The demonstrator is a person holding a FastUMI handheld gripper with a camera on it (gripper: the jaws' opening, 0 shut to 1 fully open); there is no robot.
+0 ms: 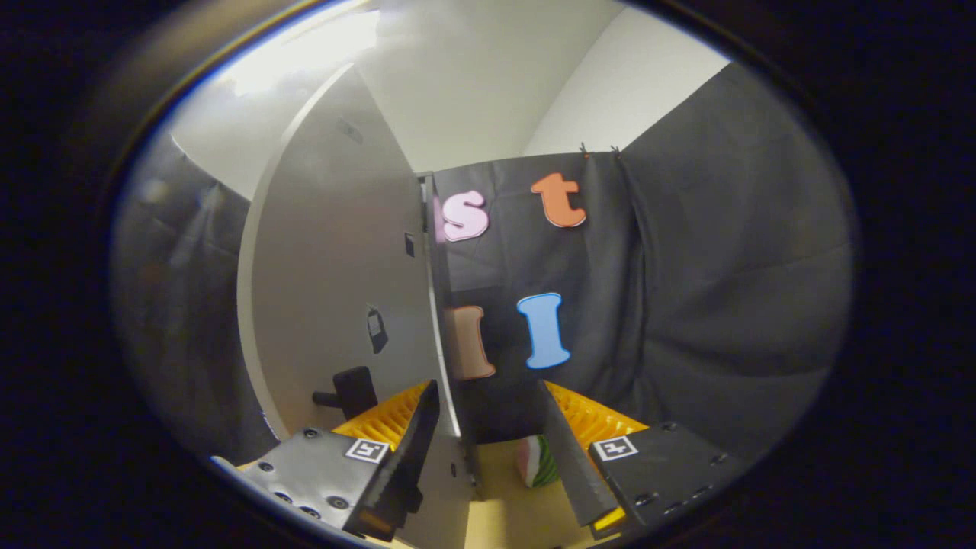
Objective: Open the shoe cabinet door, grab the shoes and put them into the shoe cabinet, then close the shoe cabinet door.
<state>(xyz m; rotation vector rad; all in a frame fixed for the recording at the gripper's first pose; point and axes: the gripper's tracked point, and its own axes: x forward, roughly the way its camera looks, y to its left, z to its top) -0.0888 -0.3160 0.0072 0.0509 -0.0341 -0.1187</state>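
Note:
The shoe cabinet door (335, 290), a pale panel, stands swung open and I see it almost edge-on. Its thin front edge (441, 335) rises between my fingers, close to the left finger (408, 454). A black handle (349, 391) sticks out of the door's face just left of that finger. My gripper (488, 387) is open, with a wide gap and nothing pressed between the fingers. Low between them, beside the right finger (576, 469), a small pink, white and green thing (536, 461) lies on the tan floor (499, 496); I cannot tell what it is.
The booth's black cloth wall (709, 305) hangs straight ahead and to the right, beyond the door. A white wall (473, 84) rises above it. More dark cloth (175, 305) hangs to the left of the door.

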